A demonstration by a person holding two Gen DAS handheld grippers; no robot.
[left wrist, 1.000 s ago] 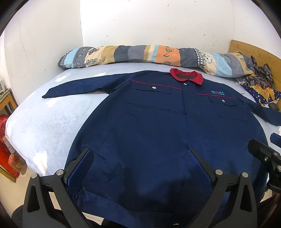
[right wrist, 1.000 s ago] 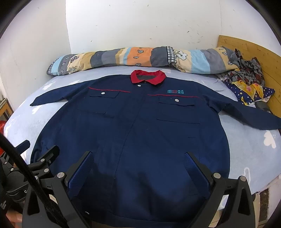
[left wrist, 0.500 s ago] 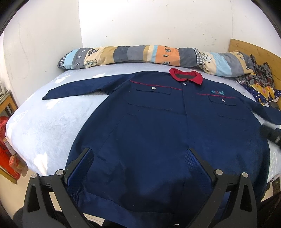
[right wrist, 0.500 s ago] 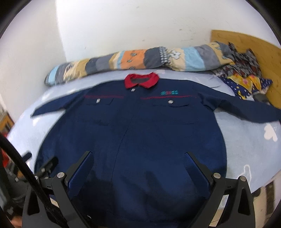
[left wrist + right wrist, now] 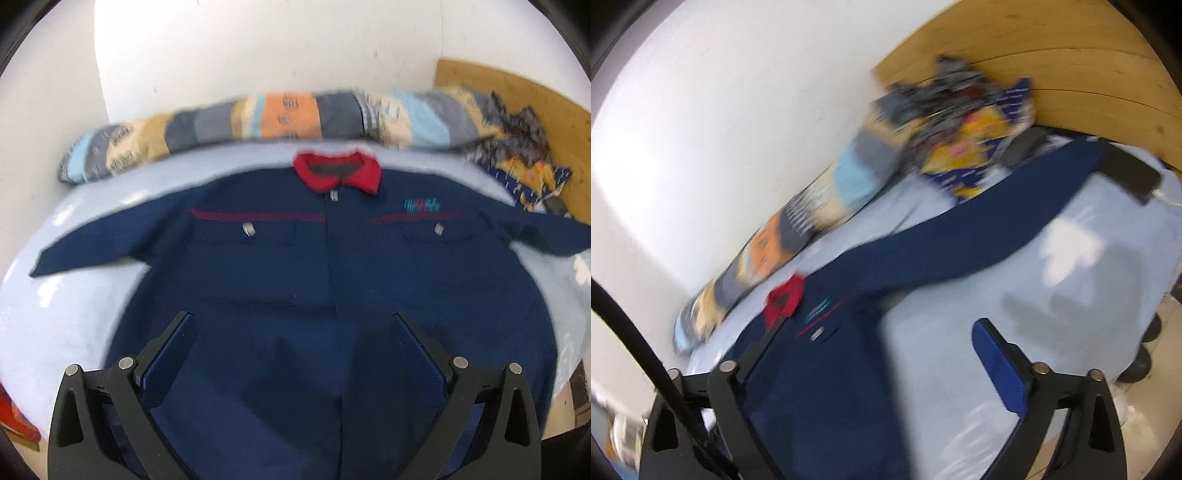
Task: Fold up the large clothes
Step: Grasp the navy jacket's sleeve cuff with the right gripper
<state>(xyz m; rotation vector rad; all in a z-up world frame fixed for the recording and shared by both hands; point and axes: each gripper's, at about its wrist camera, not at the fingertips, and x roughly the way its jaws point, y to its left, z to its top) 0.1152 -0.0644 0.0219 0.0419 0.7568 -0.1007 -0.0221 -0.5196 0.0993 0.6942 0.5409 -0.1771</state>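
Observation:
A large navy work jacket [image 5: 332, 280] with a red collar [image 5: 338, 171] lies flat, front up, on a pale blue bed [image 5: 62, 325], sleeves spread to both sides. My left gripper [image 5: 291, 328] is open and empty, above the jacket's lower middle. In the tilted, blurred right wrist view the jacket [image 5: 827, 369] shows with its right sleeve [image 5: 997, 221] stretched toward the headboard. My right gripper [image 5: 875, 332] is open and empty, above the jacket's right side and the bare sheet [image 5: 1071, 295].
A long striped bolster pillow [image 5: 280, 118] lies along the wall behind the collar. A heap of patterned clothes [image 5: 524, 162] sits by the wooden headboard [image 5: 517, 96]; it also shows in the right wrist view [image 5: 964, 122]. A dark flat object [image 5: 1130, 173] lies near the sleeve end.
My left gripper has moved right and forward, now centred on the jacket. My right gripper has swung right and tilted, now facing the right sleeve and headboard. Both stay open.

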